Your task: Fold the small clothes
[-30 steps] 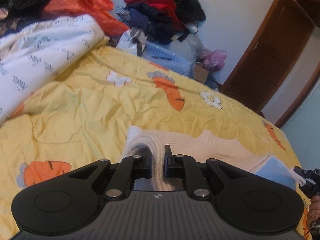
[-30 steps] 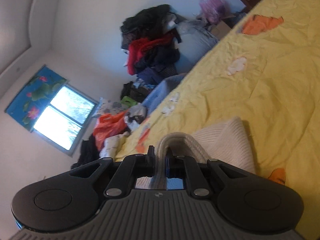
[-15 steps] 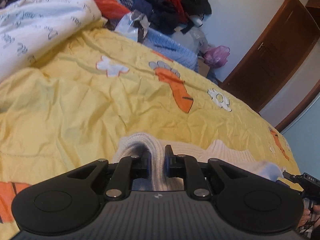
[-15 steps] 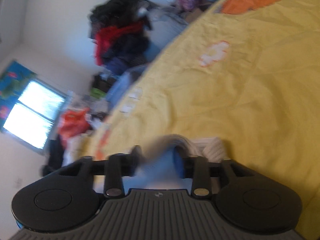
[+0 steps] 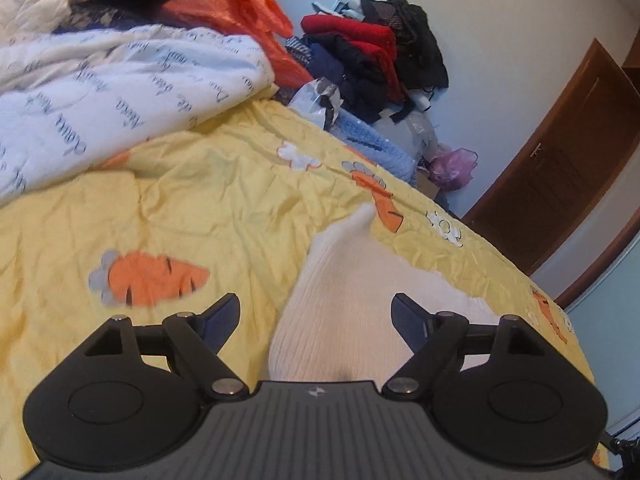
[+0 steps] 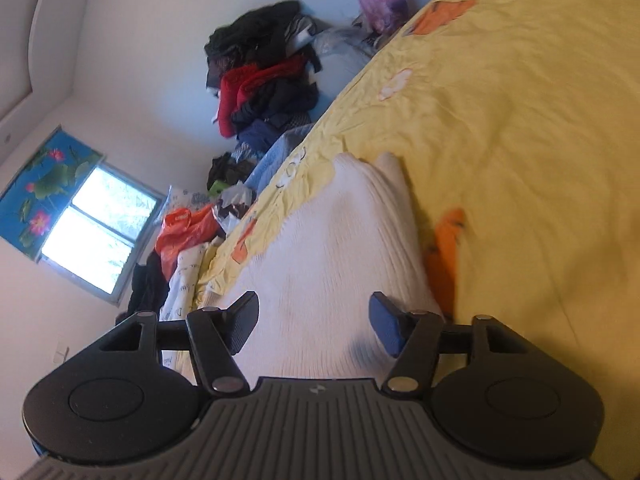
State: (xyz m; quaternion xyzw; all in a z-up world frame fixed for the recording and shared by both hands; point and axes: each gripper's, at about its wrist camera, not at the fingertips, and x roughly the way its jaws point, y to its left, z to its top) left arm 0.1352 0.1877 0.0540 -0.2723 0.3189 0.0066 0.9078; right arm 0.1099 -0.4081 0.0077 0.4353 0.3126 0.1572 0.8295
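A cream ribbed knit garment (image 5: 344,280) lies on the yellow carrot-print bedspread (image 5: 192,208). My left gripper (image 5: 316,318) hovers just above the garment's near edge, its jaws opening wide, pads clear of the cloth. In the right wrist view the same cream garment (image 6: 332,248) stretches ahead on the bedspread (image 6: 520,140). My right gripper (image 6: 312,320) stands over it with jaws opening; the cloth lies below and between the fingers, and neither pad presses it.
A white quilt with script print (image 5: 100,96) and an orange bag (image 5: 240,12) lie at the bed's far left. A heap of red and dark clothes (image 5: 372,52) sits beyond the bed. A brown door (image 5: 560,168) stands at right, a window (image 6: 100,232) in the right wrist view.
Both grippers were shut on folds of the cream garment; both have let go and opened, and the garment now lies flat on the bedspread. Both hands have drawn back from it.
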